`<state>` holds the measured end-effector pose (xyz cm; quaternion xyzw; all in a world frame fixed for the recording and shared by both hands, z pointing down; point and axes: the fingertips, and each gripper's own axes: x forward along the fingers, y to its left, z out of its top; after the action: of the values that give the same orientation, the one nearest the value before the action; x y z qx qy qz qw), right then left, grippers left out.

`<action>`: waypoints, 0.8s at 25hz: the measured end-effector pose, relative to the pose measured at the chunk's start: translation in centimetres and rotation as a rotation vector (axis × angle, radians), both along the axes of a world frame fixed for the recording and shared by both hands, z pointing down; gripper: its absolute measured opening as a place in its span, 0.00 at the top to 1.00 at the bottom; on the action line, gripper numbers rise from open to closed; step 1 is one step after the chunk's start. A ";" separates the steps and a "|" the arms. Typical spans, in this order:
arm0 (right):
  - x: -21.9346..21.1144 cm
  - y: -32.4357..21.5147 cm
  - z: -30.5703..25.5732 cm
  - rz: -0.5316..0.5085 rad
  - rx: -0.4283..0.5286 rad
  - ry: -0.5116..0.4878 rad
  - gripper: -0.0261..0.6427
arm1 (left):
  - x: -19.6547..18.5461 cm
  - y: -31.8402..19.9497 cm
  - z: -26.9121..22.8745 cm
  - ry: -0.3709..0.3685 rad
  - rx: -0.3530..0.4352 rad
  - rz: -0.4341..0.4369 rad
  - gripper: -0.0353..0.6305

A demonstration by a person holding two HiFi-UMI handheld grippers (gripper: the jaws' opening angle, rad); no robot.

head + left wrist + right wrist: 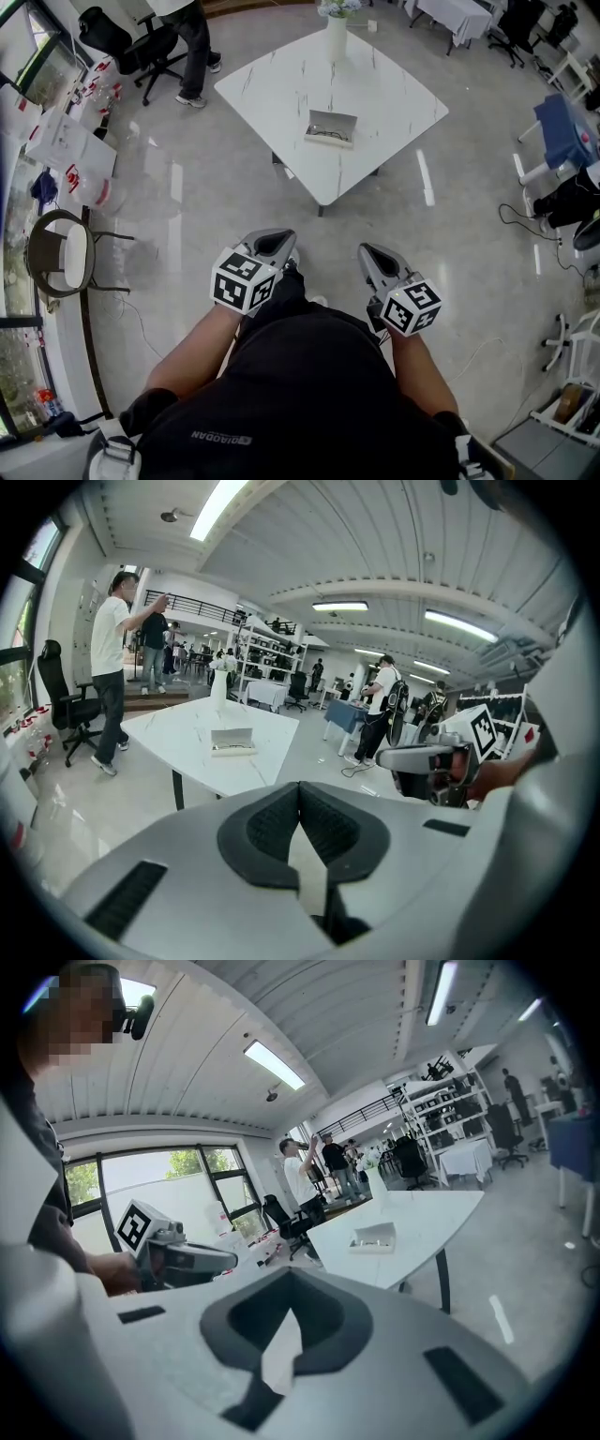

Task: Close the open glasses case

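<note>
Both claws idle, case out of reach

I have the left gripper [271,243] and right gripper [374,256] low and near my waist. Each has its jaws together on nothing, which I judge a carrying posture for the walk-up. The glasses case [331,127] lies open on the near part of the white table [281,84], well apart from both claws and far ahead. Closing it calls for approaching first, I think.

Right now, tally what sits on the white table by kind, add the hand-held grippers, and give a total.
glasses case: 1
vase: 1
hand-held gripper: 2, left and right
Total: 4
</note>
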<state>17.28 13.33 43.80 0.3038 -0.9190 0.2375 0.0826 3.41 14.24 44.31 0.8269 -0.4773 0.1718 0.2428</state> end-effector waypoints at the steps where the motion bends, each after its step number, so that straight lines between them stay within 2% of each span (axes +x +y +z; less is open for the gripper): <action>1: -0.2 -0.2 0.1 0.002 -0.001 0.001 0.96 | -0.2 -0.2 0.3 0.001 -0.006 0.002 0.94; 4: -0.5 -1.1 0.2 0.010 -0.005 0.008 0.96 | -0.7 -1.3 0.6 0.011 -0.015 0.002 0.94; 7: -0.2 -2.6 0.0 0.026 -0.009 0.021 0.96 | -0.7 -3.5 -0.2 0.020 0.008 0.013 0.94; 10: -0.6 -4.8 -0.2 0.042 -0.004 0.029 0.96 | -1.2 -6.1 -0.8 0.017 0.033 0.023 0.94; 20: -3.2 -13.2 -1.2 0.066 0.018 0.072 0.96 | -3.2 -14.1 -0.6 0.041 0.026 0.053 0.94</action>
<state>14.07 0.09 42.61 0.3431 -0.9069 0.2207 0.1051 0.18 0.10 43.68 0.8457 -0.4523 0.1552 0.2370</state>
